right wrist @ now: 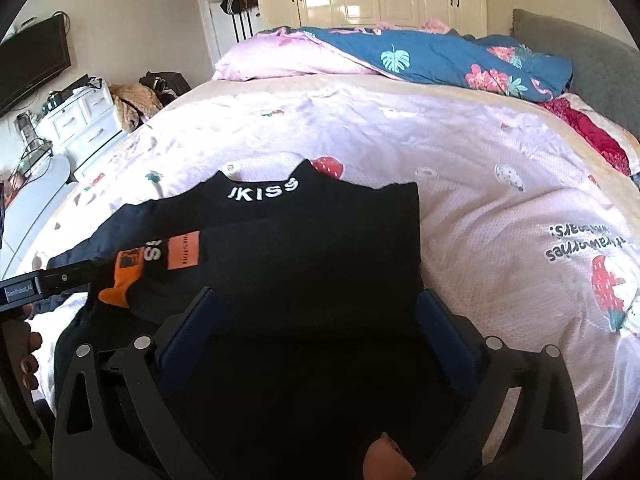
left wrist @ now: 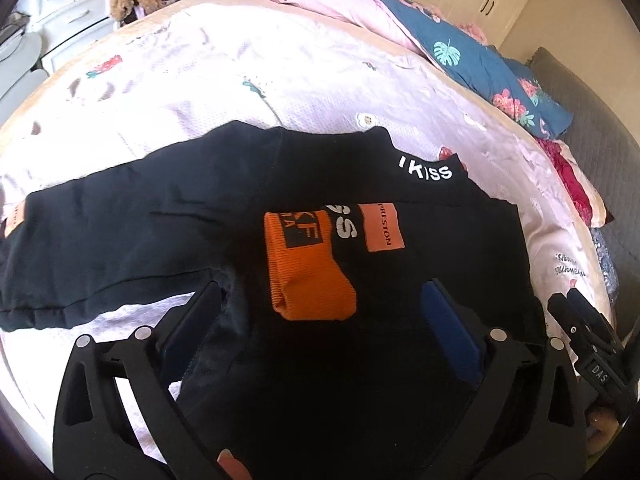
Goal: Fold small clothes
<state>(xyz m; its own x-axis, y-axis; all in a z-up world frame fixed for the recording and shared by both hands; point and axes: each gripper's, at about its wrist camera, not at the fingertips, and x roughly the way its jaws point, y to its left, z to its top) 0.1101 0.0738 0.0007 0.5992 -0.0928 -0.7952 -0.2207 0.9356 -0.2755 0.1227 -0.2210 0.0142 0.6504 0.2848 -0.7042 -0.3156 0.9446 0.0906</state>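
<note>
A small black sweatshirt (left wrist: 200, 200) lies spread on the bed, collar lettered "KISS" (left wrist: 426, 170) at the far end. One sleeve with an orange cuff (left wrist: 308, 272) is folded across the chest beside an orange patch (left wrist: 380, 226). The other sleeve stretches out to the left. My left gripper (left wrist: 324, 312) hovers open over the shirt's near part, dark cloth below its wide-apart fingers. My right gripper (right wrist: 316, 312) is open too, above the shirt's right half (right wrist: 320, 240). Each gripper shows at the edge of the other's view: right gripper (left wrist: 580, 332), left gripper (right wrist: 52, 280).
The bed sheet (right wrist: 480, 184) is pale pink with strawberry prints. A blue floral quilt (right wrist: 440, 60) and pink pillow (right wrist: 280, 60) lie at the far end by a grey headboard (right wrist: 592, 64). White drawers (right wrist: 84, 120) stand left of the bed.
</note>
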